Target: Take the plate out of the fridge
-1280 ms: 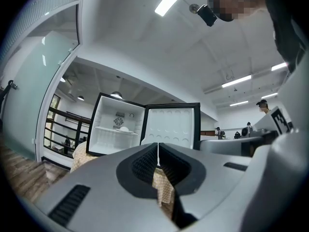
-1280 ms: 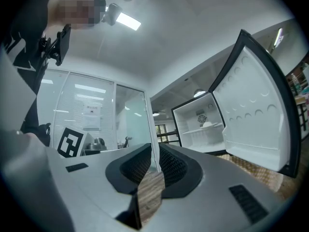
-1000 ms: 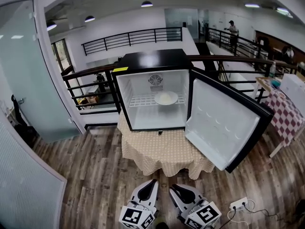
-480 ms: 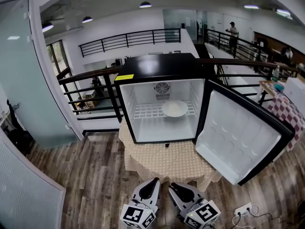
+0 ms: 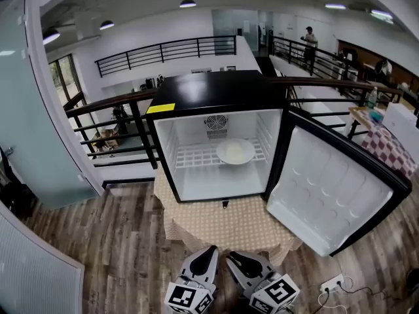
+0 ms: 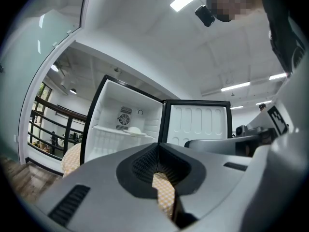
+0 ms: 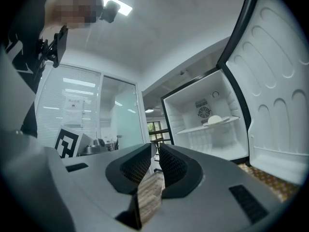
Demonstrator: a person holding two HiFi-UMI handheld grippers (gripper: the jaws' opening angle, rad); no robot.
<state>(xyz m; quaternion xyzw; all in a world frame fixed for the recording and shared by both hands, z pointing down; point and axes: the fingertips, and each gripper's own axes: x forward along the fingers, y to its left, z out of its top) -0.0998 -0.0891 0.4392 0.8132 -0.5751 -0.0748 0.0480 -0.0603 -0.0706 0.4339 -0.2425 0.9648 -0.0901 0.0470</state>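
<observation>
A white plate (image 5: pixel 235 151) lies on the wire shelf inside the small black fridge (image 5: pixel 216 90), whose door (image 5: pixel 334 188) hangs wide open to the right. The fridge stands on a table with a beige checked cloth (image 5: pixel 222 224). My left gripper (image 5: pixel 209 251) and right gripper (image 5: pixel 230 258) are held low, side by side, in front of the table and well short of the fridge. Both are shut with nothing in them. The left gripper view shows the plate (image 6: pixel 134 129) far beyond the left gripper (image 6: pixel 157 148). From the right gripper (image 7: pixel 155 151), the plate (image 7: pixel 215 120) is also distant.
A black railing (image 5: pixel 118 103) runs behind the fridge. A frosted glass wall (image 5: pixel 33 110) stands at the left. At the right are a red checked table (image 5: pixel 393 152) and a power strip (image 5: pixel 329 282) on the wood floor. A person (image 5: pixel 308 41) stands far back.
The head view has come closer to the fridge, which now looks larger and sits lower in the frame. Both grippers keep their place at the bottom, still shut.
</observation>
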